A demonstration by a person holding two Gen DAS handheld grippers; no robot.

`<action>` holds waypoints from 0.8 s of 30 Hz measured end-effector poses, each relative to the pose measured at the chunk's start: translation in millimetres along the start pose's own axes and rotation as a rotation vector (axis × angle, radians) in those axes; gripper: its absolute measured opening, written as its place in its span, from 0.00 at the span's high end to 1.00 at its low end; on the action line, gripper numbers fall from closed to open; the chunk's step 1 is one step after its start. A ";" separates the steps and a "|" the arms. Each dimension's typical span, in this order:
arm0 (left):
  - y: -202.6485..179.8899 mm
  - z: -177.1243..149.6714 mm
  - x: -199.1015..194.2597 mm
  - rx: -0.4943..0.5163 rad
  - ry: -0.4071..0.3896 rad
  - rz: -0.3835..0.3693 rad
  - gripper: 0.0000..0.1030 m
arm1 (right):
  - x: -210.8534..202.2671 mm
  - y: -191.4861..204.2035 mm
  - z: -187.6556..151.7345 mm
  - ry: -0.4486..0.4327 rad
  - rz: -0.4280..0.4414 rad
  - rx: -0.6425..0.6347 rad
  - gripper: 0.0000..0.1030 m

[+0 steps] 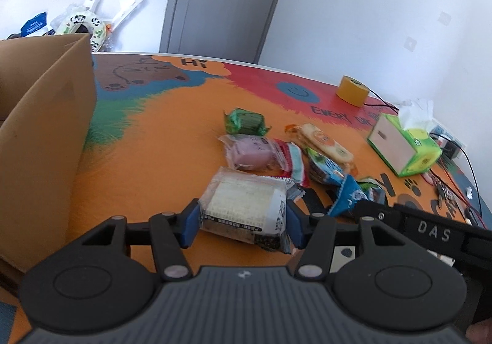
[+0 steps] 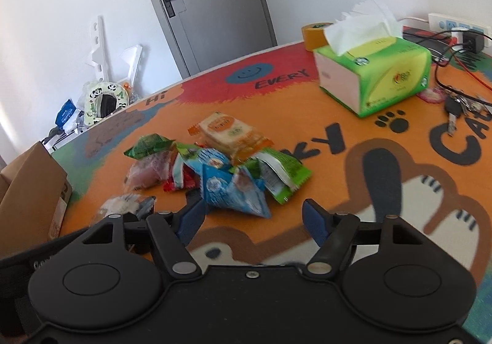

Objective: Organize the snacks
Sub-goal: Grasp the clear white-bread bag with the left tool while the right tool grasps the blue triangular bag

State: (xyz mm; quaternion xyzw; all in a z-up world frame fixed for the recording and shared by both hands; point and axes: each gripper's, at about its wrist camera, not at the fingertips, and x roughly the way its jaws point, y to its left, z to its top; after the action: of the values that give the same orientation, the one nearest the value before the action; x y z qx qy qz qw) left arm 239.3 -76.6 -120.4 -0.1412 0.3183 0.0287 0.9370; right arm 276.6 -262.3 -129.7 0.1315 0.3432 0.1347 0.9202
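Note:
My left gripper [image 1: 243, 224] is shut on a clear-wrapped cream snack packet [image 1: 246, 205], its blue pads pressing both ends just above the orange mat. Beyond it lies a pile of snacks: a green packet [image 1: 246, 121], a pink one [image 1: 252, 153], an orange cracker pack [image 1: 326, 141] and a blue packet [image 1: 344, 190]. My right gripper [image 2: 253, 221] stands open at the near edge of that pile. The blue packet [image 2: 227, 184] lies by its left finger, with only a corner reaching into the gap. The cracker pack [image 2: 227, 128] sits farther back.
A tall open cardboard box [image 1: 46, 144] stands on the left of the mat [image 1: 160, 135]. On the right are a green tissue box [image 2: 375, 73], a yellow tape roll [image 2: 313, 33], keys [image 2: 455, 110] and cables. A grey door is behind the table.

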 end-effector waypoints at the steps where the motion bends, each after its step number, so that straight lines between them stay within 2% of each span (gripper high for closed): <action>1: 0.9 0.6 0.7 -0.006 -0.001 0.004 0.46 | 2.7 1.9 1.8 0.003 0.004 0.003 0.32; 6: 4.4 4.5 3.7 -0.028 -0.011 0.037 0.46 | 13.1 11.8 5.2 0.005 0.004 0.000 0.31; 8: 3.5 4.5 4.1 -0.027 -0.013 0.045 0.46 | 18.0 14.6 4.5 0.014 -0.005 -0.002 0.34; 10: 1.5 4.0 3.7 -0.025 -0.014 0.050 0.46 | 18.9 16.4 3.3 0.011 -0.023 -0.019 0.51; 11: 0.6 3.7 3.4 -0.024 -0.013 0.049 0.46 | 18.0 15.5 3.3 0.013 -0.016 -0.019 0.52; 13: -0.2 3.3 2.1 -0.025 -0.012 0.049 0.46 | 14.7 12.1 3.3 0.017 0.009 -0.005 0.63; 24: -10.6 -0.4 -23.1 -0.008 -0.043 0.024 0.46 | -17.6 2.4 -6.2 -0.017 0.027 0.017 0.66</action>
State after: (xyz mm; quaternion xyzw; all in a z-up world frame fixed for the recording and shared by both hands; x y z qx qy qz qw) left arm 222.2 -86.0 -104.1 -0.1402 0.2995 0.0443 0.9427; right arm 259.2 -265.1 -122.9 0.1451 0.3346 0.1428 0.9201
